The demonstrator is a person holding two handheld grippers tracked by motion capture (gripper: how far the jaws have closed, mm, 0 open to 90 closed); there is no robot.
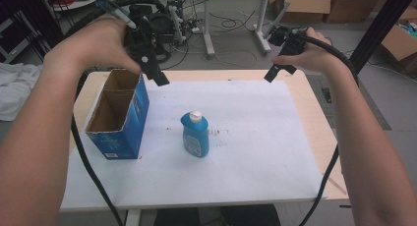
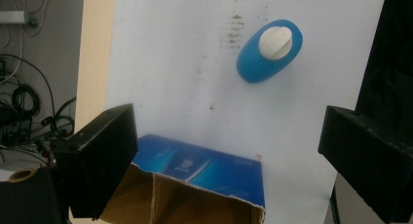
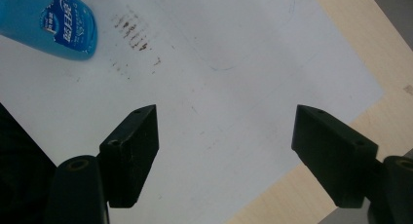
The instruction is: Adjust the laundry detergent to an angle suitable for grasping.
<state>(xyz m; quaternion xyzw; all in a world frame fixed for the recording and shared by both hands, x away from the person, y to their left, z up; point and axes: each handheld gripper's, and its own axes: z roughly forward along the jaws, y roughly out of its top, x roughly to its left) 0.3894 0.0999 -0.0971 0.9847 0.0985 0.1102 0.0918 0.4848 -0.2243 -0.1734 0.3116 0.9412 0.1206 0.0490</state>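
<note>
Forearms are coming in from 6 o'clock in the high view, nearest the lens, both held up off the desk (image 1: 314,96). The white sheet (image 1: 255,137) is covering most of the desktop, with a smudge patch (image 1: 219,132) just at 3 o'clock of the bottle.

Blue carton (image 1: 118,118) is standing open-topped at 9 o'clock on the sheet, nothing visible inside it. In the left gripper view its torn cardboard rim (image 2: 195,197) is sitting right under the fingers.

Blue bottle (image 1: 195,134) with white cap (image 1: 195,116) is standing upright near the sheet's centre, at 3 o'clock of the carton, clear of it, untouched.

Left gripper (image 1: 155,73) is hovering above the carton's far edge, at 11 o'clock from the bottle; fingers (image 2: 100,156) are spread wide, holding nothing. Right gripper (image 1: 276,71) is hanging over the sheet's far edge at 1 o'clock from the bottle, well apart from it; fingers (image 3: 131,151) are gaping too, empty.

Judging it as a pre-grasp, with the bottle likely going into the carton.

Risks:
- The bottle is tall on a narrow base, so a finger clipping one side before the other closes is going to tip it.
- It's smooth curved plastic, so a grip high near the cap is likely to slip or swing.
- The carton is light and unanchored, so the left gripper coming down could be nudging or toppling it.
- The carton compartment looks snug, so a tilted bottle may be catching the rim.
</note>
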